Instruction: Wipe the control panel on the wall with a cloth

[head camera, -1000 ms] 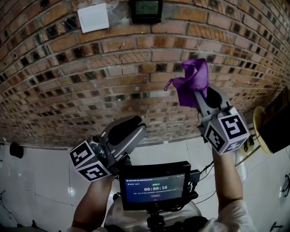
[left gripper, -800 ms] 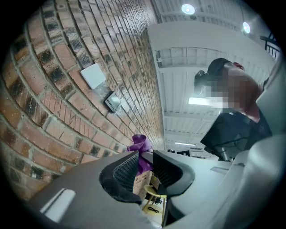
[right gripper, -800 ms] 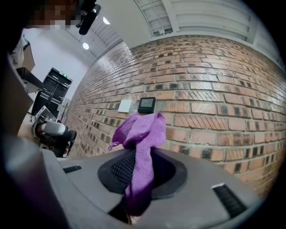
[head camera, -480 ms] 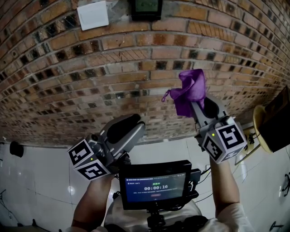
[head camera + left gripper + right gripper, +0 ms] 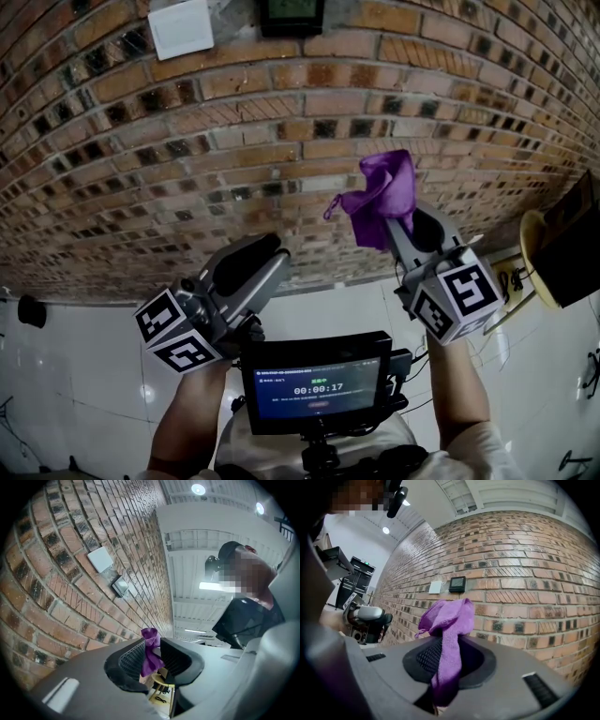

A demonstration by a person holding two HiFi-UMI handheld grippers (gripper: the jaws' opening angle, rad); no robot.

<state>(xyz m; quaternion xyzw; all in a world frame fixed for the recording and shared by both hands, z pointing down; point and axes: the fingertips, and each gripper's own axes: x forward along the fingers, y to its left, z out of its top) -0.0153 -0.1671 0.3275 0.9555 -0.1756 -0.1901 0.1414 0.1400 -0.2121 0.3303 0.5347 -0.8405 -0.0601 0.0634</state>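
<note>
The control panel (image 5: 292, 14) is a small black box with a screen, high on the brick wall; it also shows in both gripper views (image 5: 457, 583) (image 5: 120, 586). My right gripper (image 5: 397, 228) is raised at the right, well below the panel and off the wall. It is shut on a purple cloth (image 5: 380, 197) that bunches above the jaws (image 5: 449, 618) and hangs down between them. My left gripper (image 5: 251, 265) is lower, at the left, with its jaws a little apart and nothing in them. Through that gap the distant cloth (image 5: 150, 649) is visible.
A white switch plate (image 5: 181, 26) is fixed just left of the panel. A small monitor (image 5: 317, 382) on a rig sits below my hands. A yellow round object (image 5: 537, 251) and a dark box (image 5: 574, 246) stand at the right. The floor below has white tiles.
My right gripper and the cloth have come down and slightly left, away from the panel. The left gripper has drifted a little down and left. The wall has slid upward in view.
</note>
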